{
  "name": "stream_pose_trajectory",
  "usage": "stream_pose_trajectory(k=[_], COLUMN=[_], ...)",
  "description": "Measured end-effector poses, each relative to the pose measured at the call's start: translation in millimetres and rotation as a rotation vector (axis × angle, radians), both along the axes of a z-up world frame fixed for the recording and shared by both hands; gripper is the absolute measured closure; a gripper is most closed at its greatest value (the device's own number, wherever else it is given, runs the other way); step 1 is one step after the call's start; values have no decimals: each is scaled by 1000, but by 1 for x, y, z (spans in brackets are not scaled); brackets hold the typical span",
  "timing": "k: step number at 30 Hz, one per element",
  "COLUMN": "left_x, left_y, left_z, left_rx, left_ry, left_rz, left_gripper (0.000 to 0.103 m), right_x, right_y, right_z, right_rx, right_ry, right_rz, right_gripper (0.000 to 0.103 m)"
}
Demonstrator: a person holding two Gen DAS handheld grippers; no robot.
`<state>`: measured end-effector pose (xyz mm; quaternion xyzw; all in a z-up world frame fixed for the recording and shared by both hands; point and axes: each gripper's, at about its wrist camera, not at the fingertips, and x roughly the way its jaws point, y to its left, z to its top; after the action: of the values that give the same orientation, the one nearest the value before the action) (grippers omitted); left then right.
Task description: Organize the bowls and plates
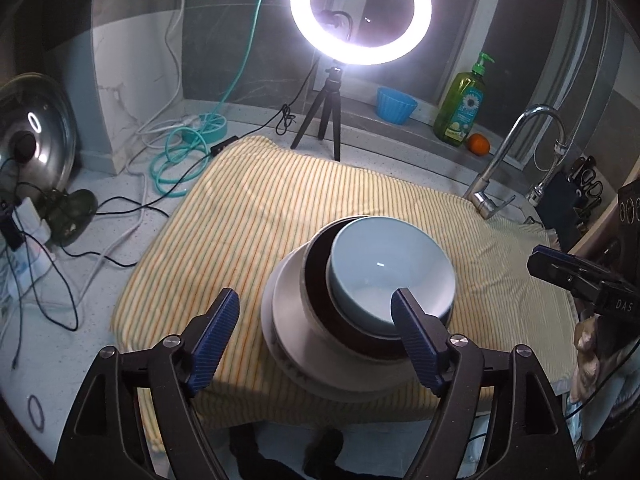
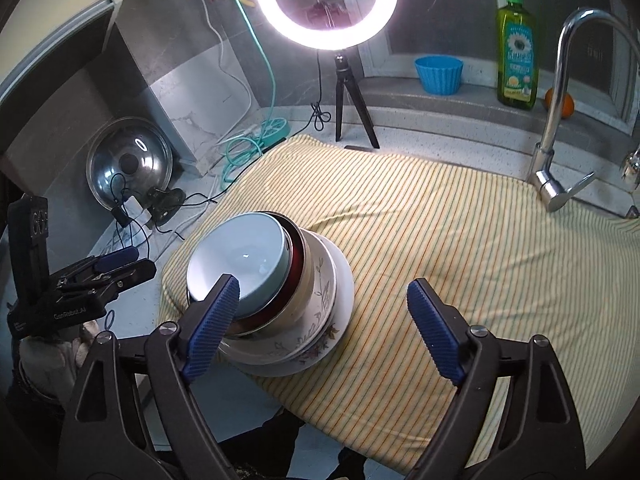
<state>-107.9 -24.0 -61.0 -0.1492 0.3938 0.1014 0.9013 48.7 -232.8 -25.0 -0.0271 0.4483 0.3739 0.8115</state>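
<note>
Speckled desk w/ striped yellow towel under a ring light. Nested stack just ahead of left tool: glossy pale-blue bowl in dark red-rimmed bowl, on white plate. Both tools wide, empty. Right tool view only shows floral-print bowl lower in stack, which sits front-left of that tool

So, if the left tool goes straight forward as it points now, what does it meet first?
Probably the pale blue ceramic bowl on top of the stacked dishes. The open left tool points at the stack, and its right finger already overlaps the bowl's rim, though depth is unclear.
</note>
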Motion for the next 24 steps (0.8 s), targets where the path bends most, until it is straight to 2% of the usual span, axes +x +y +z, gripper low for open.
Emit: stream_pose_trajectory(k=[4,14,24], left_x=[-6,-14,-16], left_y=[-8,-26,-30], left_z=[6,16,19], left_rx=[15,56,63], left_ry=[-10,-37,-41], left_rz=[4,13,26], left_gripper=[25,25,25], right_x=[-11,-24,-24], right_y=[-3,-5,-11], right_z=[6,12,14], right_rx=[-6,3,0], right_ry=[-37,-65,-80], right_rz=[7,24,3], right_gripper=[10,10,10])
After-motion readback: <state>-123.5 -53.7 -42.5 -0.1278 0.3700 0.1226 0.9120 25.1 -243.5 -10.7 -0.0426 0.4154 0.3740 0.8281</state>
